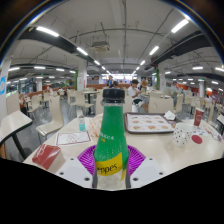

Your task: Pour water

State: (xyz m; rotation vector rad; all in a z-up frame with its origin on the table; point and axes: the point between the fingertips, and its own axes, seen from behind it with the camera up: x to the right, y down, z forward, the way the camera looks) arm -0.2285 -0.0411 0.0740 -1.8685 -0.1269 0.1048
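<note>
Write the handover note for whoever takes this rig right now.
Gripper: shut on the green bottle, both fingers pressing its lower body.
Bottle: upright, black cap still on, held over the white table, with a purple round coaster behind it.
Nearby: red flat item ahead to the left, patterned cup to the right, tray beyond.
Done: bottle grasped.
Left: cap appears closed; no pouring yet. I cannot tell which vessel is the target.

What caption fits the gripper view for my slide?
Gripper closed on an upright green bottle, black cap on, held above a white table.
</note>
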